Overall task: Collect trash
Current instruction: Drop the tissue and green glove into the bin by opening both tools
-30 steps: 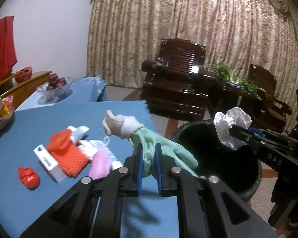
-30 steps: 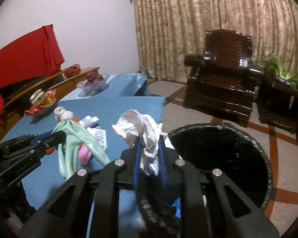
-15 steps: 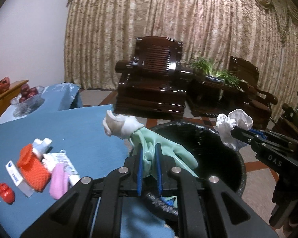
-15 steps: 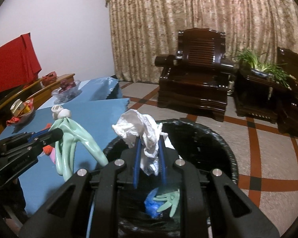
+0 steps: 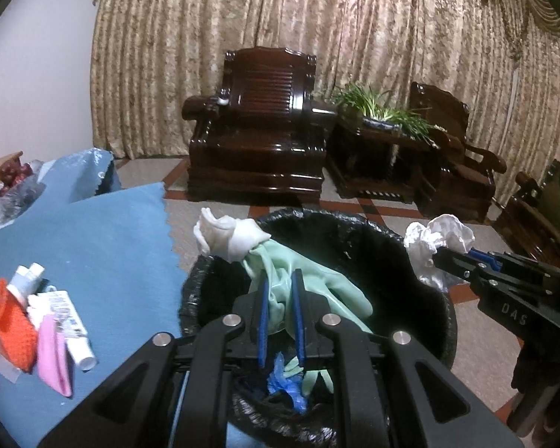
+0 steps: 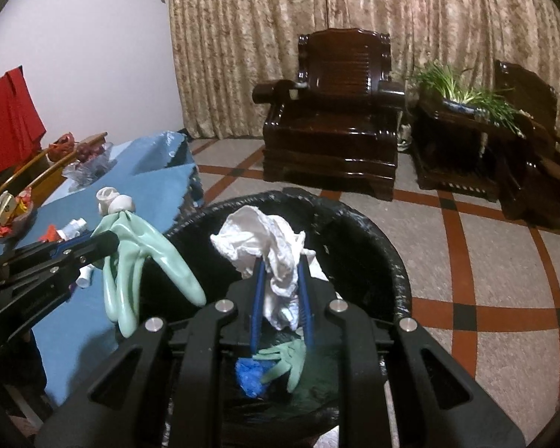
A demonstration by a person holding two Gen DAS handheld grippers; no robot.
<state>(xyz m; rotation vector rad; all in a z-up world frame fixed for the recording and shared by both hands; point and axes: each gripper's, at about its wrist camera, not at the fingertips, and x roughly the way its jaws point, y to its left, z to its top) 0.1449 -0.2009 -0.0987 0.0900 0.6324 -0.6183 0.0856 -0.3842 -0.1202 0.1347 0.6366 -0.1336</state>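
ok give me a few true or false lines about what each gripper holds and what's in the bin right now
1. The left gripper is shut on a green rubber glove. True.
2. The right gripper is open with nothing in it. False: it is shut on a crumpled white tissue.
3. The black bin already holds a blue wad and another green glove. True.
4. The tissue is lying on the blue table. False: it is held above the bin.
5. A pink item lies on the table. True.
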